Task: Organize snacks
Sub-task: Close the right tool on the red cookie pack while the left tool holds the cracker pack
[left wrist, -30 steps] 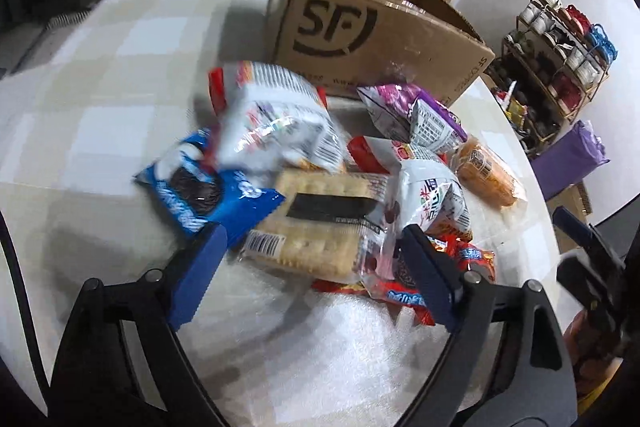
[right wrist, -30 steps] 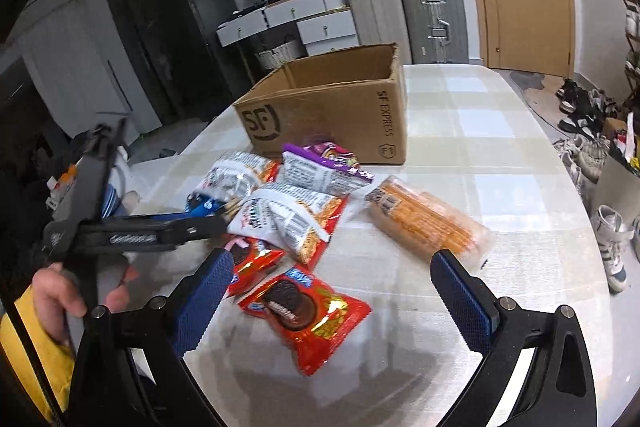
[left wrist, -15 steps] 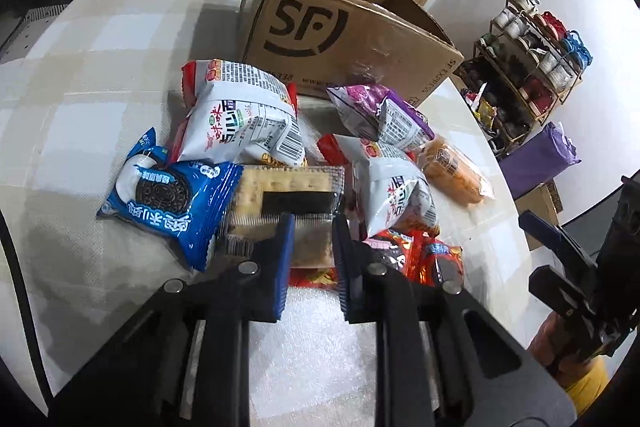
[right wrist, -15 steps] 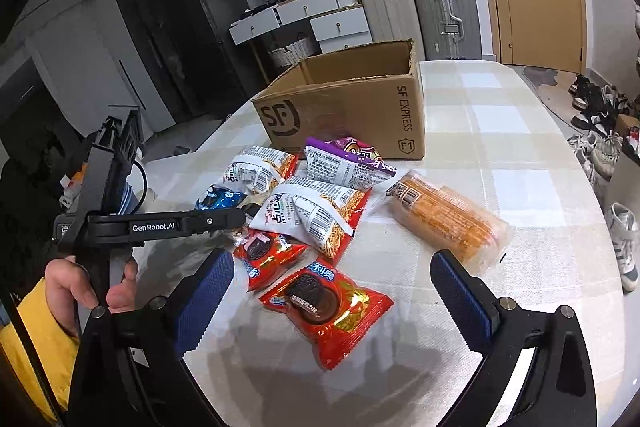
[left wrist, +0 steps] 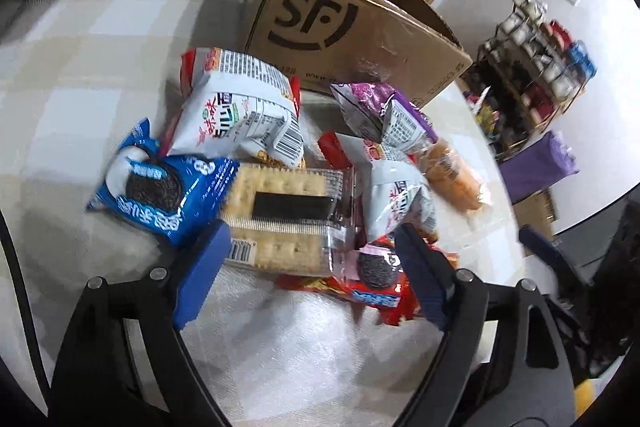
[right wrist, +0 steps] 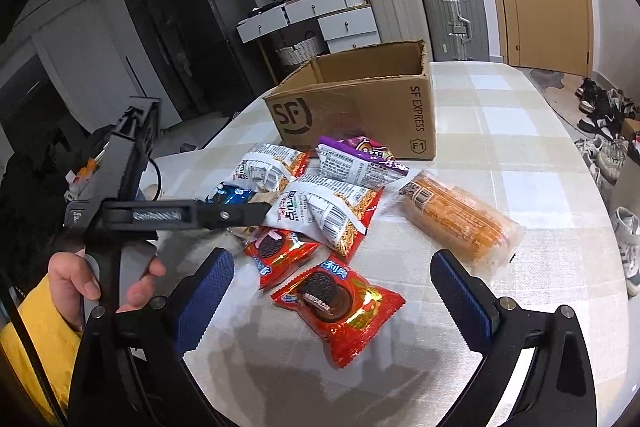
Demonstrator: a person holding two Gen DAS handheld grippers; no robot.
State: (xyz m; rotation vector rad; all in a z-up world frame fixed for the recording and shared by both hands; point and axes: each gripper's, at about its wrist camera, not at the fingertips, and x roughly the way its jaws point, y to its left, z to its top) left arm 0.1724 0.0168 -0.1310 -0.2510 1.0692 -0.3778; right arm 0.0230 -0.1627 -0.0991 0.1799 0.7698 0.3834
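- the left gripper (left wrist: 308, 259) stands wide open over a heap of snacks on a checked table (left wrist: 80, 59), its blue pads on either side of the near end of a clear cracker pack (left wrist: 280, 215); whether the pads touch the wrapper cannot be told.
- just left of that gripper lies a blue cookie packet (left wrist: 160, 195), its edge against the cracker pack; just right of it, a red cookie packet (left wrist: 372, 283) pokes out from under the pack.
- ahead of the left gripper sit a white noodle bag (left wrist: 236, 111) and a purple bag (left wrist: 384, 115), with an orange biscuit roll (left wrist: 452, 179) to the right.
- beyond them all stands an open cardboard box (left wrist: 340, 23), marked sf.
- the right gripper (right wrist: 332, 295) hangs wide open and empty above a second red cookie packet (right wrist: 340, 307), which lies apart from the heap.
- from the right wrist view, the left gripper reaches in from the left side, held by a hand (right wrist: 76, 279) in a yellow sleeve.
- suitcases (right wrist: 424, 11) stand by the far wall, behind the box.
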